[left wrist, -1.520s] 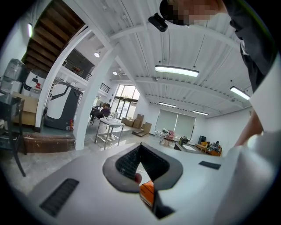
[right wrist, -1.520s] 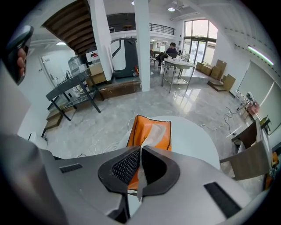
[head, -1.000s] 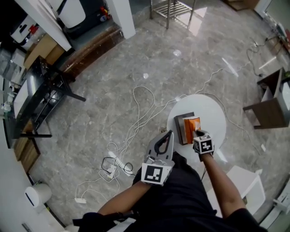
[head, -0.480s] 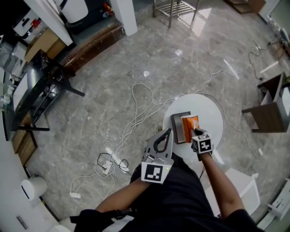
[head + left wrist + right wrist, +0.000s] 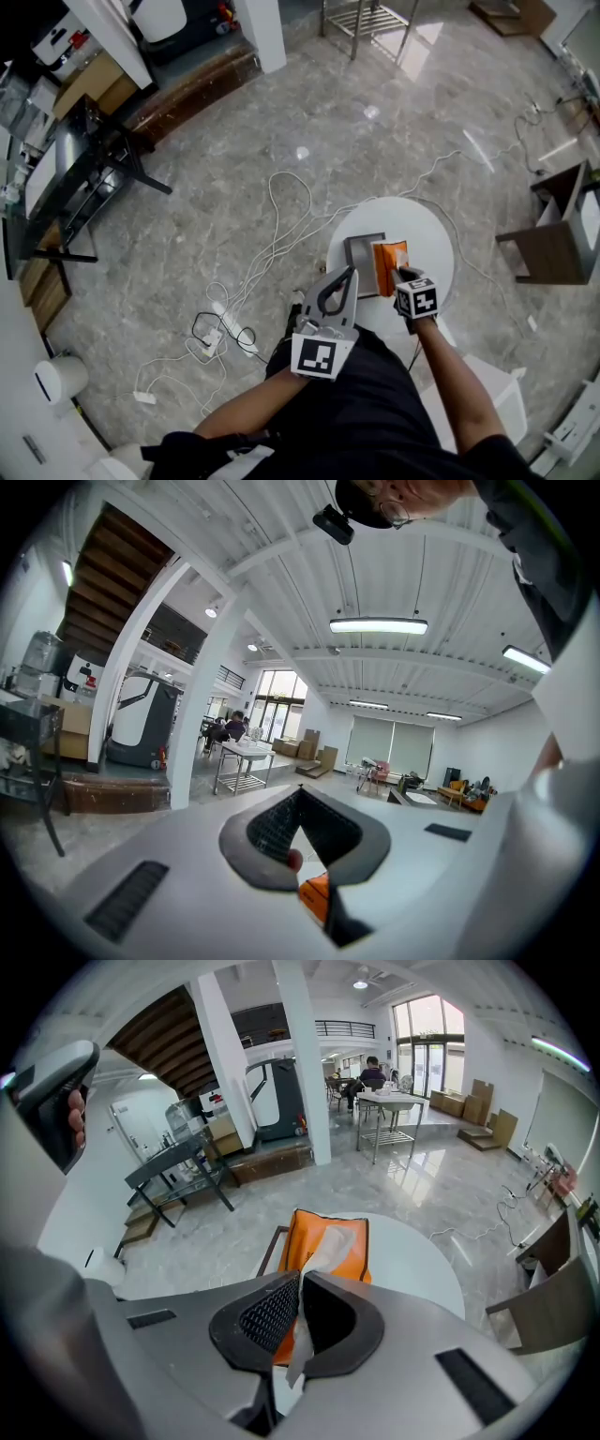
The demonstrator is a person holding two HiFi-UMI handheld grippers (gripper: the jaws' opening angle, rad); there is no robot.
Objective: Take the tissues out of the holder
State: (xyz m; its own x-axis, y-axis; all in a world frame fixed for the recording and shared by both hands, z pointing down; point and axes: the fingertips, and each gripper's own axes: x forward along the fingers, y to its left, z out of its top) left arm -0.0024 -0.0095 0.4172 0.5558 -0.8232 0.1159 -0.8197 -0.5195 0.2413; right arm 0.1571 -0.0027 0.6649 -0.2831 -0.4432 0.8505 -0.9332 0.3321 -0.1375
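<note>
Change in our head view is slight: our right gripper (image 5: 403, 278) stays at the orange holder (image 5: 391, 262) on the round table (image 5: 431, 234), so the pull seems barely begun. In our right gripper view it clenches a white tissue (image 5: 332, 1241) leading back into the holder. Our left gripper view shows the left gripper (image 5: 300, 789) closed, empty.

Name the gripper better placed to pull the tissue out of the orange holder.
Right. The right gripper is shut on the tissue sticking out of the orange holder. The left gripper is shut, empty, and short of the holder.
</note>
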